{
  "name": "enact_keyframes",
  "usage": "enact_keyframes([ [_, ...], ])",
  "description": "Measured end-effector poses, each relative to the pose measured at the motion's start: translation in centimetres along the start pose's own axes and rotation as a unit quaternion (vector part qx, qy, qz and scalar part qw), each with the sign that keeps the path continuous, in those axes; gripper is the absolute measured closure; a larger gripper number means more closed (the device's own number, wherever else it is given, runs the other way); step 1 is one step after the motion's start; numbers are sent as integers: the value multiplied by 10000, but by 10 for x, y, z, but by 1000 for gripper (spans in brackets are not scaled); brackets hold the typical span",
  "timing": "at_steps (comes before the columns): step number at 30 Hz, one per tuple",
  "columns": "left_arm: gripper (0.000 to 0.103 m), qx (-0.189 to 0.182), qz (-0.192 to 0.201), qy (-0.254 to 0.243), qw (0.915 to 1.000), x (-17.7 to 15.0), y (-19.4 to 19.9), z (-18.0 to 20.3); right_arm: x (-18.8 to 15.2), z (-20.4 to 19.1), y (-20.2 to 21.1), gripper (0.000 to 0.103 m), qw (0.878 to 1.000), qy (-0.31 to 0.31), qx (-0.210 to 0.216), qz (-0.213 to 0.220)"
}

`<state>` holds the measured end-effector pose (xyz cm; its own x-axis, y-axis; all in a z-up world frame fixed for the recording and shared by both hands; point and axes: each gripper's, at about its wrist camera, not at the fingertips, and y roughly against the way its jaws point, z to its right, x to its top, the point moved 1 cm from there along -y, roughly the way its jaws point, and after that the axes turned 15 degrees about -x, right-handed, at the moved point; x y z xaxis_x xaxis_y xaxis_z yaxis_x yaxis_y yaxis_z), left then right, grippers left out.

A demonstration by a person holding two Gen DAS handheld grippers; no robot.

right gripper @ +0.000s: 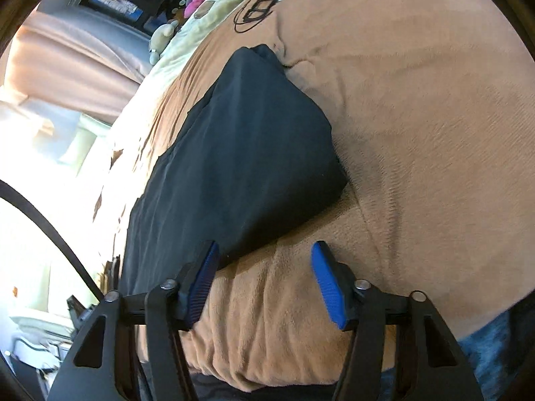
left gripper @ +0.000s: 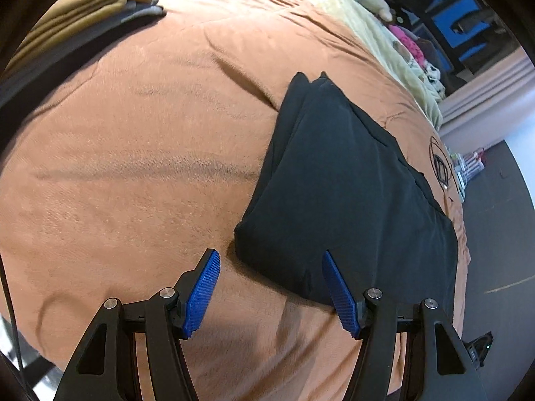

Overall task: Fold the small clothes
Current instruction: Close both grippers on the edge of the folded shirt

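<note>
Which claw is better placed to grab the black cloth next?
Probably the left gripper: a corner of the black cloth already sits between its open jaws. The right gripper mostly frames bare brown blanket.

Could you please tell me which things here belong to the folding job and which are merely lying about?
Job:
- black garment, part-folded on the blanket
- folded clothes pile
- left tool, open
- right tool, open

Lying about:
- brown blanket
- soft toys
- pink cloth

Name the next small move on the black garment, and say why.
Probably ease both claws forward onto the black garment's near edge. The left claw and right claw stand open at that edge on the brown blanket, gripping nothing.
</note>
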<state>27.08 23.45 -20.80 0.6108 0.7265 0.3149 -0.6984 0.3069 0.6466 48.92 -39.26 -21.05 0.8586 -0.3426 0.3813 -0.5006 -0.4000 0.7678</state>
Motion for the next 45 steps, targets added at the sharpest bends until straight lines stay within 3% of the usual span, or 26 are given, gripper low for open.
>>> enact_keyframes([
  [5, 53, 156, 243, 114, 9995, 7, 1, -6, 7, 7, -9, 57, 9998, -186, 97, -39],
  [6, 61, 164, 257, 124, 9995, 9, 0, -7, 8, 7, -10, 58, 9997, -213, 111, -34],
  [7, 75, 193, 244, 121, 9994, 10, 0, -8, 8, 2, -14, 60, 9996, -250, 109, -25],
  [10, 89, 266, 233, 4, 9994, 10, 0, -6, 12, 6, -18, 68, 9994, -321, 99, -33],
  [15, 93, 454, 273, -126, 9985, 3, 5, -8, 11, 9, -16, 92, 9992, -367, 155, 37],
  [19, 93, 495, 281, -133, 9983, -2, 7, -14, 8, 12, -10, 96, 9989, -348, 252, 170],
  [24, 88, 205, 272, 113, 9994, -2, 13, -17, 10, 12, -8, 94, 9995, -257, 168, 89],
  [25, 79, 101, 240, 153, 9995, -3, 15, -17, 11, 12, -6, 89, 9995, -257, 171, 69],
  [26, 71, -59, 216, 176, 9996, -3, 17, -16, 12, 13, -5, 77, 9996, -254, 123, 48],
  [27, 51, -170, 222, 184, 9994, -5, 19, -15, 12, 14, -5, 69, 9996, -273, 43, 49],
  [28, 39, -243, 255, 181, 9992, -7, 21, -13, 12, 16, -4, 60, 9995, -310, 69, 81],
  [29, 37, -296, 294, 174, 9990, -9, 22, -12, 12, 17, -2, 59, 9992, -351, 160, 102],
  [33, 37, -525, 198, 441, 9975, -11, 11, -14, 12, 20, -5, 59, 9987, -430, 253, 97],
  [42, 37, -423, 247, 601, 9970, 0, -14, -9, 25, 21, -21, 61, 9968, -693, 370, 155],
  [44, 42, -353, 289, 597, 9972, 4, -17, -9, 29, 21, -24, 67, 9964, -740, 369, 182],
  [45, 52, -281, 297, 604, 9973, 6, -18, -11, 31, 21, -25, 71, 9963, -759, 356, 196],
])
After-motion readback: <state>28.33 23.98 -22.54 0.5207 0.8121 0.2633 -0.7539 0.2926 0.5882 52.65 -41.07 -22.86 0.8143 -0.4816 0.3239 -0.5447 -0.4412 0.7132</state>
